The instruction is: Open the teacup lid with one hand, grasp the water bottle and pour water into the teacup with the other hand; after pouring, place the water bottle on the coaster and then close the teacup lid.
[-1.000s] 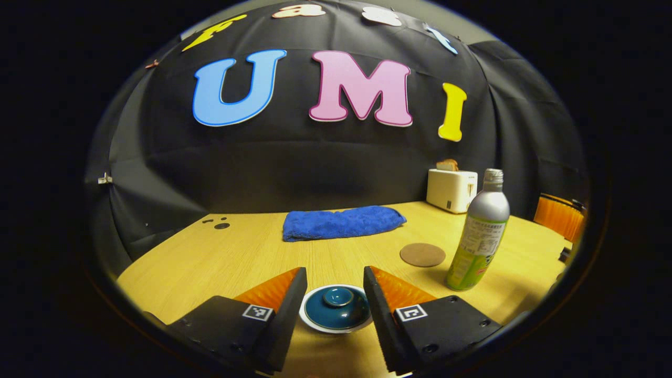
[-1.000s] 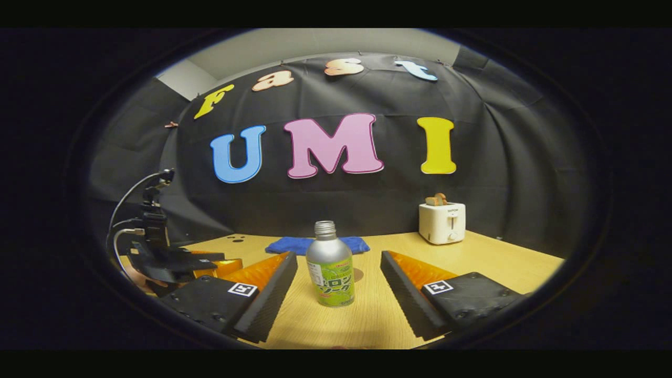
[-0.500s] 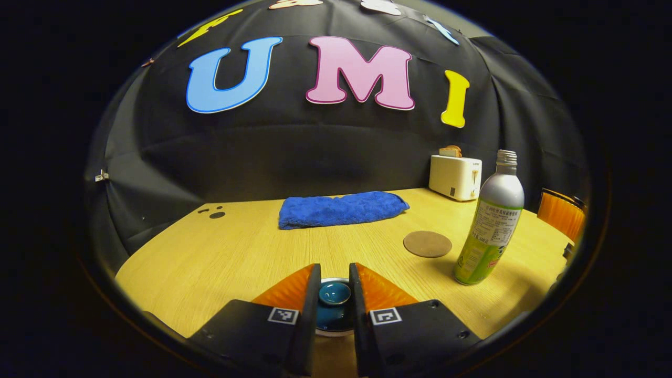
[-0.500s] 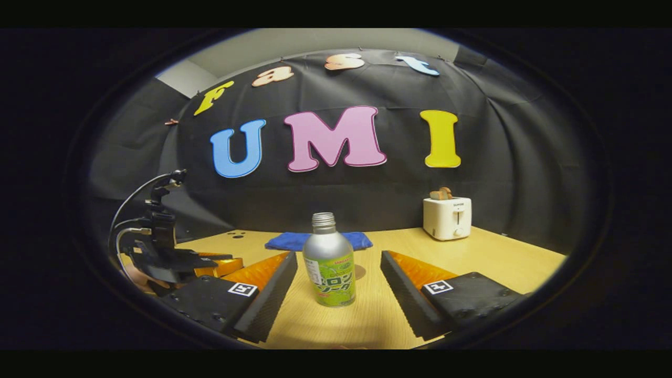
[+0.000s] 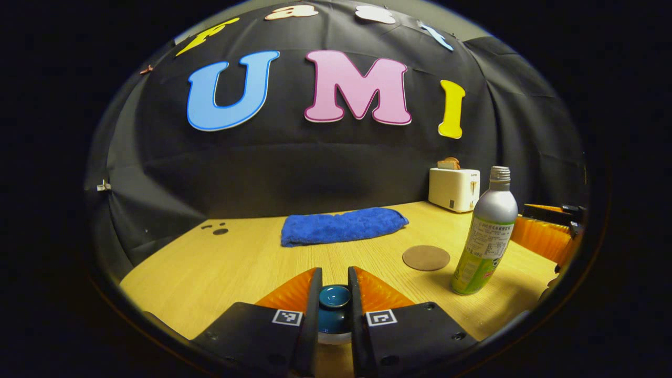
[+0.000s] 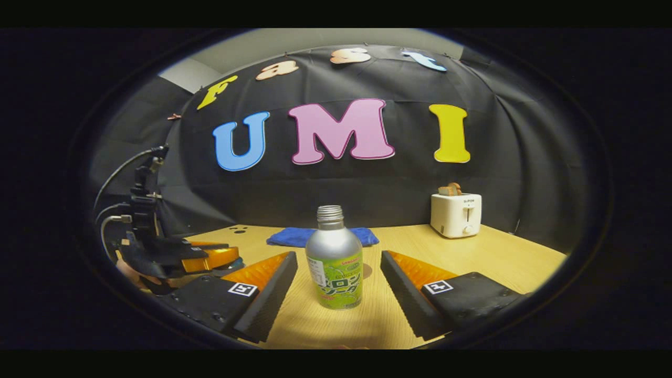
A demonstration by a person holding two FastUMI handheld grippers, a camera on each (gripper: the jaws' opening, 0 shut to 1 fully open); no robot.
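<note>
In the left gripper view my left gripper (image 5: 334,283) is shut on the knob of the dark teal teacup lid (image 5: 334,297), with the cup's white rim just visible below. The silver and green water bottle (image 5: 485,239) stands upright to the right, and the round brown coaster (image 5: 426,258) lies beside it. In the right gripper view my right gripper (image 6: 338,273) is open, its fingers on either side of the bottle (image 6: 336,262) and apart from it. The left gripper (image 6: 207,258) with its cables appears at the far left there.
A folded blue towel (image 5: 342,225) lies at the back of the wooden table (image 5: 220,268). A white toaster (image 5: 453,188) with bread stands at the back right corner. The right gripper's orange finger (image 5: 541,236) shows just behind the bottle.
The left gripper closed from open onto the lid's knob. The right gripper moved closer to the bottle, which now looks larger between its fingers.
</note>
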